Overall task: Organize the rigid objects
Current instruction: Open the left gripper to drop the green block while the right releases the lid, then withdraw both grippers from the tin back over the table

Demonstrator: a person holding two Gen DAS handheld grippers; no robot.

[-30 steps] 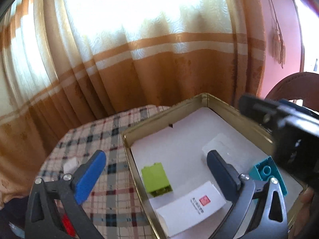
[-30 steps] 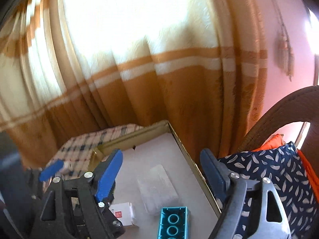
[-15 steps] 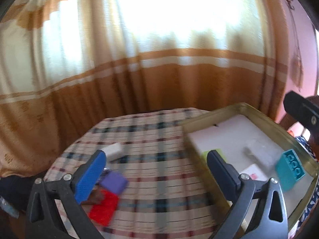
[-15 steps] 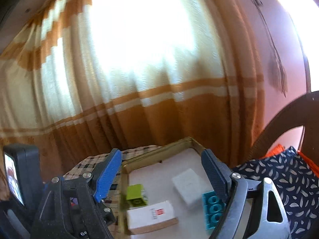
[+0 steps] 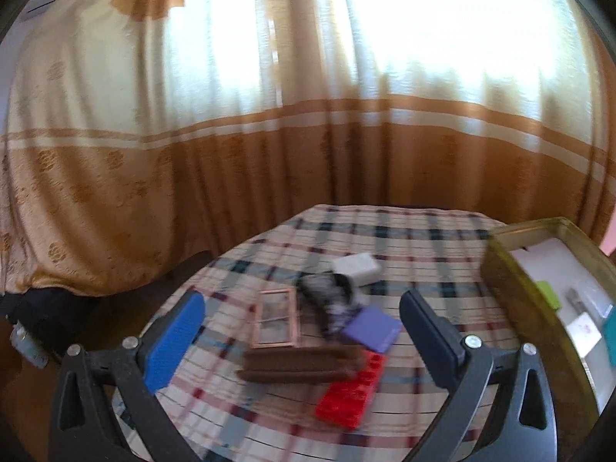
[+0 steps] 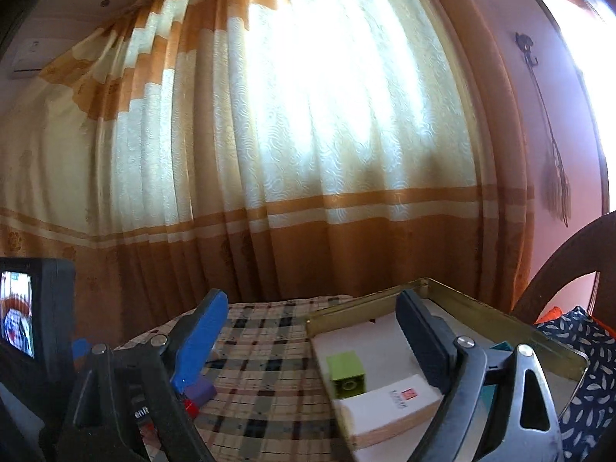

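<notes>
My left gripper (image 5: 300, 333) is open over the plaid table, with nothing between its fingers. Beneath and beyond it lie a red studded plate (image 5: 350, 392), two brown sticks (image 5: 300, 364), a purple block (image 5: 371, 327), a pink-framed flat case (image 5: 275, 321), a dark patterned object (image 5: 331, 298) and a white block (image 5: 356, 265). The brass tray (image 5: 500, 269) at the right holds a green block (image 5: 548, 294), a white box (image 5: 585, 327) and a teal block (image 5: 610, 337). My right gripper (image 6: 312, 342) hangs near the tray (image 6: 385, 310), its jaws opening and nothing in them.
An orange and cream curtain (image 5: 308, 154) hangs close behind the table's far edge. A chair back (image 6: 569, 269) and a patterned cushion (image 6: 585, 346) stand right of the tray. The back of the left gripper's camera unit (image 6: 34, 319) fills the left of the right wrist view.
The left wrist view has swung left, from over the tray to the loose objects on the cloth. The right gripper has drawn back and left from the tray, and its jaws stand wider.
</notes>
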